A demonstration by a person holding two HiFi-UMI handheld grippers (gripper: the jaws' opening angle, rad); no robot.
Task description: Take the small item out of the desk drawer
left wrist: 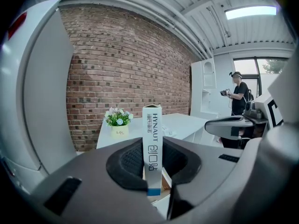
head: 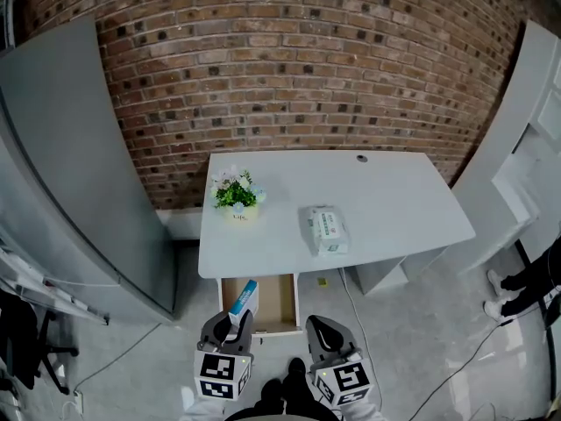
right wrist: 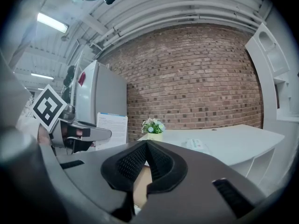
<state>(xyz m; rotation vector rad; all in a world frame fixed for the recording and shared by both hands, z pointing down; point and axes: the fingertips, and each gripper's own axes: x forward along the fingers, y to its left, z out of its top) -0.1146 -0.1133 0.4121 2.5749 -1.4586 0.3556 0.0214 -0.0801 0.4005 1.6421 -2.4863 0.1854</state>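
- Left gripper (head: pixel 229 328): fingers clenched on a slim white cardboard box with a blue end band (left wrist: pixel 152 143), which stands upright between them, its top rising well past the fingertips
- Right gripper (head: pixel 326 330): fingers pressed together, nothing between them
- Open light-wood desk drawer (head: pixel 279 303): just ahead of and below both pairs of fingers; the box is held over its left side
- White desk (head: pixel 394 191): ahead of the fingers, above the drawer
- White-and-green soft tissue pack (head: pixel 327 230): on the desk, ahead of the right fingers
- Small pot of white and blue flowers (head: pixel 235 193): on the desk, further ahead of the left fingers
- Red-brick wall (head: pixel 289 60): beyond the desk
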